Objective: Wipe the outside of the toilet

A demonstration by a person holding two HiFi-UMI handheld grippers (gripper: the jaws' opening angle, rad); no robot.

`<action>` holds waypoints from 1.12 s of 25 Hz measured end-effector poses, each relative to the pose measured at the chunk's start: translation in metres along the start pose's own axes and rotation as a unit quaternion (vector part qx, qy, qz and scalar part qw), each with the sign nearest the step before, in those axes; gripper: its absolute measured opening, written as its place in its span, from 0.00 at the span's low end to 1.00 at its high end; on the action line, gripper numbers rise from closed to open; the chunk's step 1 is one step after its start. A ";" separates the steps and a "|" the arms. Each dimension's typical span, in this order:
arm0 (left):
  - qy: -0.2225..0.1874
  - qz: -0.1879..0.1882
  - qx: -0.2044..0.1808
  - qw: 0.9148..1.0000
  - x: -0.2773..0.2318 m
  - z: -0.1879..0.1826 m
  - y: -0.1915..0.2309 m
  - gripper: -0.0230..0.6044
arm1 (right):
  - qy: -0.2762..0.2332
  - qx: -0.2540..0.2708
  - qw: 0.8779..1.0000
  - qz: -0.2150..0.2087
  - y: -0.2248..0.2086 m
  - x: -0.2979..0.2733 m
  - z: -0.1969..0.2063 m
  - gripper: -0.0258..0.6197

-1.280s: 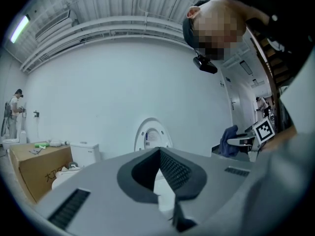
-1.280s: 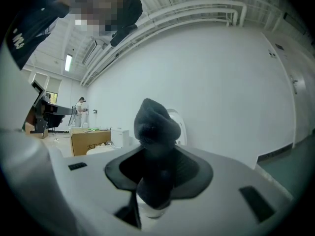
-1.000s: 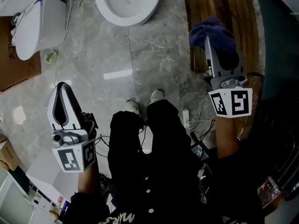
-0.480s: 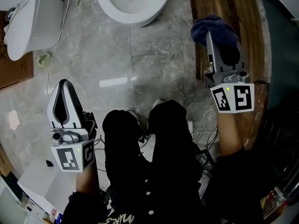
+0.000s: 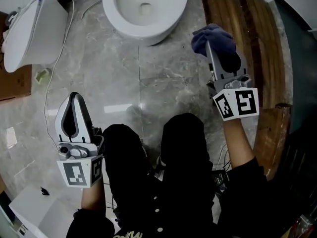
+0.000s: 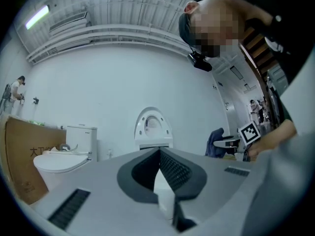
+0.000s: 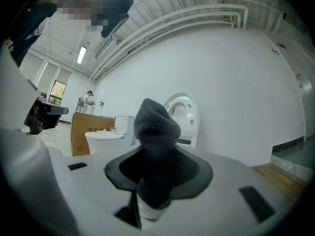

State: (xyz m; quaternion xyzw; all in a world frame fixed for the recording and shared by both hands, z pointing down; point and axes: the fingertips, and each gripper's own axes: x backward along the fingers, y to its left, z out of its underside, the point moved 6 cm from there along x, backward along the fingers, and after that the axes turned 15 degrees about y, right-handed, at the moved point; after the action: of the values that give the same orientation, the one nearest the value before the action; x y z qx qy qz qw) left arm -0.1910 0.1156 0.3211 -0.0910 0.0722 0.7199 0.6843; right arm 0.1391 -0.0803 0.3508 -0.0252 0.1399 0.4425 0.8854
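The right tool (image 7: pixel 153 151) has its jaws clamped on a dark cloth (image 7: pixel 156 124) that bunches up above them. Behind it a white toilet (image 7: pixel 184 113) stands with its lid raised; a second toilet (image 7: pixel 104 137) and a cardboard box (image 7: pixel 80 132) stand at left

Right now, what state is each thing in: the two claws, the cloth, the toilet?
Left claw: shut, holding nothing.
Right claw: shut on the cloth.
Cloth: bunched up, pinched in the right claw.
Toilet: lid raised, bowl open, not touched by the cloth.
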 end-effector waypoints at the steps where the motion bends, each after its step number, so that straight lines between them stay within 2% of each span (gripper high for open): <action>1: -0.006 -0.001 -0.001 1.000 -0.003 0.007 0.000 0.05 | -0.002 -0.001 1.000 -0.002 0.001 -0.006 0.008 0.24; 6: -0.019 0.000 -0.005 1.000 -0.012 0.035 0.004 0.05 | -0.006 -0.025 1.000 -0.016 0.012 -0.035 0.045 0.24; 10: -0.024 0.004 0.017 1.000 -0.025 0.049 0.005 0.05 | -0.006 -0.029 0.999 -0.026 0.027 -0.056 0.066 0.24; 13: -0.021 0.010 0.004 1.000 -0.037 0.059 0.008 0.05 | 0.000 -0.029 0.999 -0.026 0.038 -0.068 0.079 0.24; 18: -0.020 0.023 -0.003 1.000 -0.054 0.063 0.007 0.05 | 0.019 -0.010 0.999 -0.029 0.049 -0.087 0.096 0.24; 28: -0.014 0.041 -0.003 0.999 -0.066 0.075 0.011 0.05 | 0.067 -0.034 0.997 -0.025 0.053 -0.122 0.136 0.24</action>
State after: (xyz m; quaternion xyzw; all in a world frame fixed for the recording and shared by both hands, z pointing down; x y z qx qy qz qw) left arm -0.2015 0.0677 0.4092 -0.0796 0.0642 0.7486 0.6551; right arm 0.0585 -0.1205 0.5185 -0.0885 0.1826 0.4220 0.8836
